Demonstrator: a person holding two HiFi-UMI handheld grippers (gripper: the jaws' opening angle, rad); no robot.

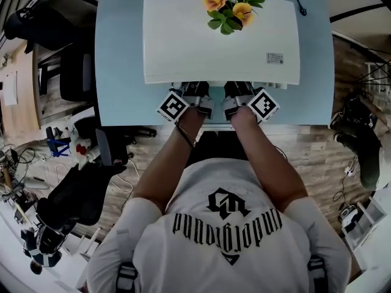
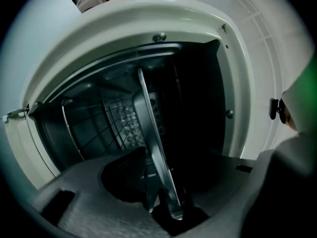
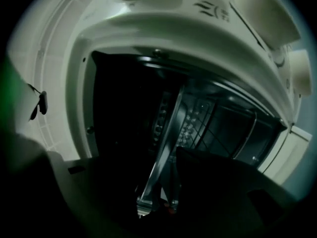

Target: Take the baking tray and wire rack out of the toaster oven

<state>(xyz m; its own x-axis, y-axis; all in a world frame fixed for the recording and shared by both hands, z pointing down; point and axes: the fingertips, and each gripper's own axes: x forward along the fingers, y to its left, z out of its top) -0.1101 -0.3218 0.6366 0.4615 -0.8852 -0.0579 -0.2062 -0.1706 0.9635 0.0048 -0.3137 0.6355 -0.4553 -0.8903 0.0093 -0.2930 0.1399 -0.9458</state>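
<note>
A white toaster oven (image 1: pixel 183 47) stands on the pale blue table (image 1: pixel 122 72), and both grippers reach into its open front. In the left gripper view the metal baking tray (image 2: pixel 148 128) runs edge-on out of the dark cavity, and my left gripper (image 2: pixel 174 209) is shut on its rim. My right gripper (image 3: pixel 157 205) grips the same tray (image 3: pixel 166 143) by the rim further along. The wire rack (image 2: pixel 89 128) sits inside the oven behind the tray, and its bars (image 3: pixel 223 128) also show in the right gripper view. From above, the left gripper (image 1: pixel 194 96) and right gripper (image 1: pixel 238 96) sit side by side at the oven's front edge, fingertips hidden beneath it.
Orange artificial flowers (image 1: pixel 232 5) lie on the oven's top. The oven's white frame (image 2: pixel 237 83) closely surrounds both grippers. A black office chair (image 1: pixel 79 194) and floor clutter lie to the person's left, and cables and bags (image 1: pixel 360 145) to the right.
</note>
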